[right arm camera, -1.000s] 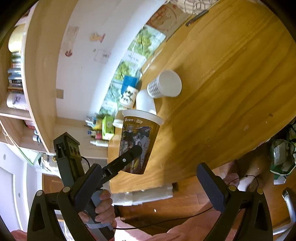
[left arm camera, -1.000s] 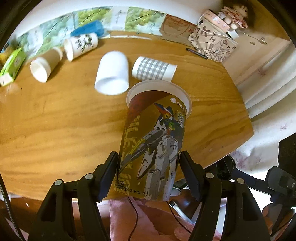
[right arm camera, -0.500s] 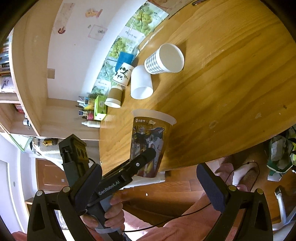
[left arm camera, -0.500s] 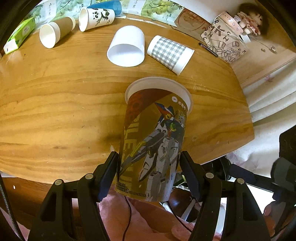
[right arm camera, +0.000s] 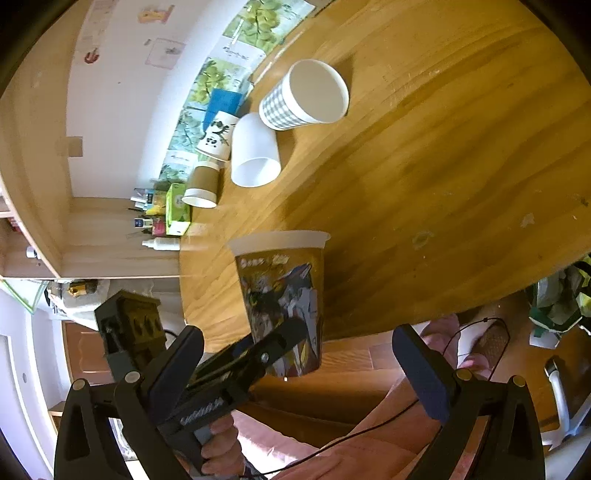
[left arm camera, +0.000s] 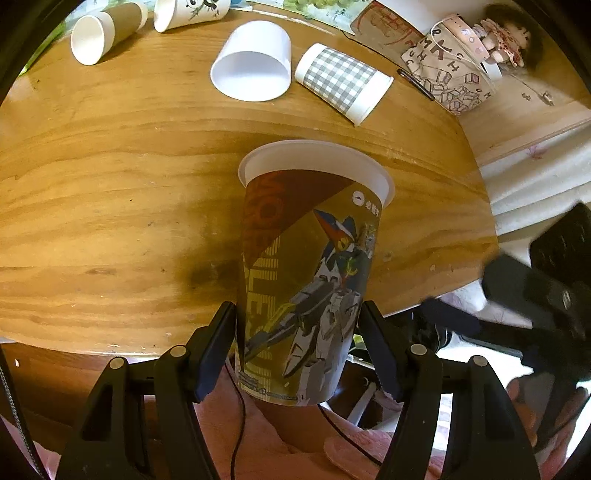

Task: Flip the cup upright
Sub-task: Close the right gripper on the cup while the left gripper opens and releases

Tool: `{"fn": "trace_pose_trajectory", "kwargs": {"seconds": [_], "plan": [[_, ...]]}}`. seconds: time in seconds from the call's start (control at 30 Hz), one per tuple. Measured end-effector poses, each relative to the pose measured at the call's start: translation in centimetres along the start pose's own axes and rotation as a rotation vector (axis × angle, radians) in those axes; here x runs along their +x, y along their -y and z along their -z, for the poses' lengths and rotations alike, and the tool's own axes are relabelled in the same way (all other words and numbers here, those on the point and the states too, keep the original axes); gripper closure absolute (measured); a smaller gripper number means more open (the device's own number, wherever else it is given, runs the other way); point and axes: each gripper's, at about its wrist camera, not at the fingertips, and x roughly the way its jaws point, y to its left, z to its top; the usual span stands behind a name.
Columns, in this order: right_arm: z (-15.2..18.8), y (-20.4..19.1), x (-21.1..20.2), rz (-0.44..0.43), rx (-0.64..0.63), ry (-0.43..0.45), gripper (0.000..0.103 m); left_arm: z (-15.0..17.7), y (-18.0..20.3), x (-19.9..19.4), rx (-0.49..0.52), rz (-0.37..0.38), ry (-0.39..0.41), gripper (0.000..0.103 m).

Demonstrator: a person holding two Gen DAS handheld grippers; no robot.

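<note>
Left gripper (left arm camera: 297,347): clamped on the lower body of the printed cup (left arm camera: 306,273), one pad on each side of the wall. In the right wrist view the same gripper (right arm camera: 273,350) crosses the cup's lower half.

Printed cup: tall, gold-brown, robot artwork, white rim. Held rim-up, close to vertical, base seemingly off the near edge of the table (left arm camera: 110,206) and over the person's lap. Whether the base touches anything cannot be told.

Right gripper (right arm camera: 295,365): jaws spread wide, holding nothing, well apart from the cup.

Beyond, lying on their sides near the far edge: white cup (left arm camera: 253,62), checked cup (left arm camera: 341,81), brown-sleeved cup (left arm camera: 105,27), panda-print cup (left arm camera: 188,11). White and checked cups lie just beside each other; they may touch. Patterned pouch (left arm camera: 447,77) and pen (left arm camera: 415,83) at far right.

Judged state: cup already turned upright; setting down remains.

Hazards:
- Grip sits low on a tall, tapered, thin wall. A hard squeeze may crease it; a light one may let it slide or lean.
- Base near the table edge. Release there would likely drop it to the lap or floor.
- Landing on a tilt would tip a top-heavy cup.
- Carrying too far forward risks knocking the lying cups, which roll freely.
</note>
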Motion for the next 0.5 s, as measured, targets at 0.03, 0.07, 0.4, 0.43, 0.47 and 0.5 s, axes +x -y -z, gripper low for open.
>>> {"fn": "trace_pose_trajectory", "kwargs": {"seconds": [0.03, 0.07, 0.4, 0.43, 0.47, 0.5], "plan": [[-0.3, 0.0, 0.3, 0.004, 0.004, -0.001, 0.001, 0.0, 0.1, 0.1, 0.008, -0.003, -0.001, 0.032], [-0.7, 0.0, 0.7, 0.005, 0.005, -0.003, 0.001, 0.0, 0.3, 0.1, 0.019, -0.006, -0.002, 0.032], [-3.2, -0.8, 3.5, 0.037, -0.023, -0.045, 0.001, -0.4, -0.3, 0.8, 0.017, 0.039, -0.046, 0.032], [-3.2, -0.9, 3.7, 0.039, -0.025, -0.051, 0.001, -0.4, -0.4, 0.8, 0.015, 0.045, -0.047, 0.032], [-3.3, -1.0, 4.0, 0.043, -0.028, -0.059, 0.001, -0.5, -0.6, 0.8, 0.010, 0.057, -0.050, 0.032], [-3.4, -1.0, 4.2, 0.048, -0.032, -0.065, 0.001, -0.6, -0.7, 0.9, 0.005, 0.068, -0.054, 0.032]]}}
